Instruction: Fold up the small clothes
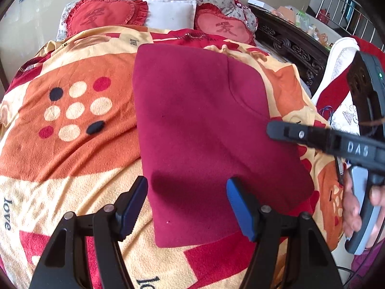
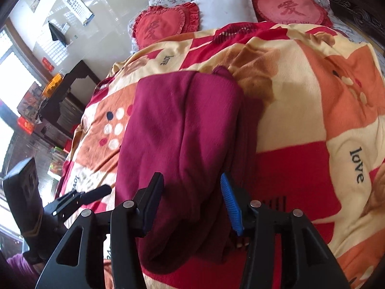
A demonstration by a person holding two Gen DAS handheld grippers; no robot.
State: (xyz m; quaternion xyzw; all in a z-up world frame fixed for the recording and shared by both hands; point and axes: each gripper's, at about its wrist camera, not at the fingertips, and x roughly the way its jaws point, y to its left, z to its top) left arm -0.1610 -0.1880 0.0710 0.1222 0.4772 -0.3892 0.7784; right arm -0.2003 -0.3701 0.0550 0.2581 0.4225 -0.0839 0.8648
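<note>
Left wrist view: left gripper (image 1: 186, 204) tilts downward, jaws spread above the maroon garment (image 1: 207, 130); right gripper (image 2: 190, 204) likewise angled, parted astride its fold

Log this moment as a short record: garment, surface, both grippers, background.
garment: dark red garment, folded into a rough rectangle, lying flat
surface: patterned blanket in orange, cream and red, printed with "love", spread over a bed
left gripper: open, poised over the garment's near edge, not gripping it
right gripper: jaws apart with the garment's edge between them, pads not pressing
background: two red heart cushions, a white pillow, a carved dark bed frame
fold state: folded over at least once; right side looks bulkier in the right wrist view
</note>
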